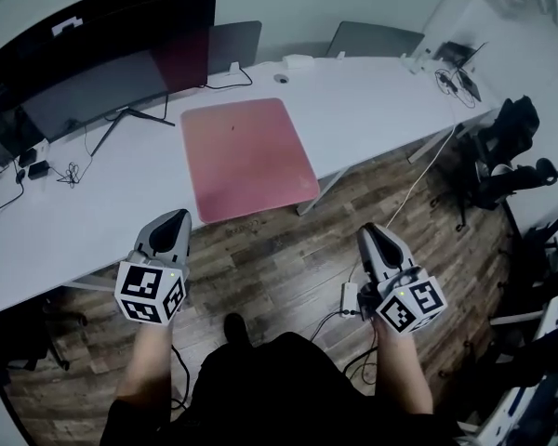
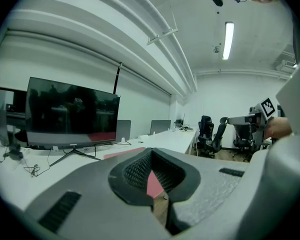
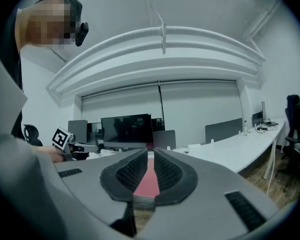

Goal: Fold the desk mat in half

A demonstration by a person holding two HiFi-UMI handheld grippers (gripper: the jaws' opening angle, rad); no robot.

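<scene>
Desk mat (image 1: 249, 156), pink: lying flat and unfolded on the white surface (image 1: 381, 100); fold not yet begun. Left gripper (image 1: 179, 216): fingers (image 2: 135, 173) clenched, empty. Right gripper (image 1: 368, 230): fingers (image 3: 126, 171) slightly parted, empty. Both hovering over the wooden floor (image 1: 279, 258), short of the mat.

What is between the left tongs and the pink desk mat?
Only a bare strip of white desk, as the head view shows; nothing lies between the left tongs and the pink desk mat.

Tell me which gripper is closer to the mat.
The left gripper: its tip is just off the near-left corner of the desk mat, while the right gripper hangs over the floor, farther away.
</scene>
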